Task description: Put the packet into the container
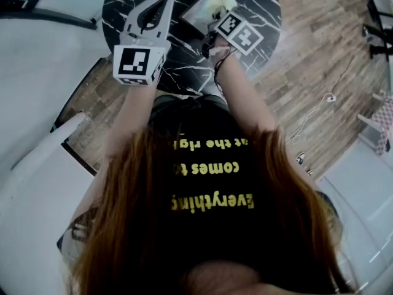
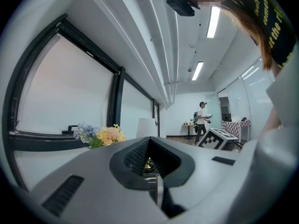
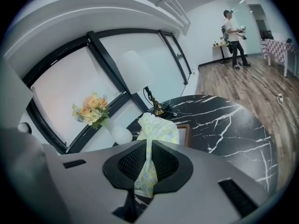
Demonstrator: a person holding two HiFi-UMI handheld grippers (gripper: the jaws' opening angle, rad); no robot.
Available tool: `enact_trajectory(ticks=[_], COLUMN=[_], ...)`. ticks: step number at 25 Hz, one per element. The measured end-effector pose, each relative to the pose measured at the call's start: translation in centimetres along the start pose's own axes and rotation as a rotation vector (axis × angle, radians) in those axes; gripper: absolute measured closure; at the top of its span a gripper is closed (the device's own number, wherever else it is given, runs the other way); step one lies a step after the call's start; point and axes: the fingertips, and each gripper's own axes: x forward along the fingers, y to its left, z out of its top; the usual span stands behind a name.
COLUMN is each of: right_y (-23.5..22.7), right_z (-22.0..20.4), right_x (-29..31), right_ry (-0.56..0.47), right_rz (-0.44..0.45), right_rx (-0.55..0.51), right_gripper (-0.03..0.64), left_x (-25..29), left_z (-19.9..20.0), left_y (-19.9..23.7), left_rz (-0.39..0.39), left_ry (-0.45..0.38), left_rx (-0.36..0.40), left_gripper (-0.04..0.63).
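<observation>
1. first, table (image 1: pixel 184 66): round, black marble with white veins, standing on a wood floor (image 1: pixel 319 60).
2. person (image 3: pixel 233 31): far off across the room, standing by a small table.
3. left gripper (image 1: pixel 164 0): held over the table's left part, just left of the right gripper. fingers pressed together with nothing between them. its own view looks out level across the room.
4. right gripper (image 3: pixel 147 171): held over the table's far part. fingers pinching the packet by its near end.
5. flowers (image 3: pixel 91 110): pale orange and yellow, in a white vase (image 3: pixel 117 133) at the table's far left edge.
6. container (image 3: pixel 190 135): shallow, brown-rimmed, lying flat on the table, seen just behind the packet.
7. packet (image 3: pixel 158 129): pale yellow, soft and printed, its pinched end drawn narrow, its free end spreading out beyond the fingers in front of the container. whether it touches the container cannot be told.
</observation>
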Motion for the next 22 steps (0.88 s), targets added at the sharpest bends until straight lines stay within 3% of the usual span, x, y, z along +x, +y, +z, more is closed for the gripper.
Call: enact_trajectory(ticks=[12, 22], right_y=[-1.5, -2.2], right_z=[-1.5, -3.0], right_x=[2.1, 3.2], right_ry=[0.046, 0.092], right_rz=[-0.055, -0.092], right_rx=[0.114, 0.094], right_gripper=[0.574, 0.572], left_x=[-0.1, -0.4], left_z=[-0.2, -0.3], left_y=[0.1, 0.3], left_rz=[0.01, 0.022], left_ry=[0.0, 0.006], left_rx=[0.004, 0.011], left_gripper=[0.597, 0.597])
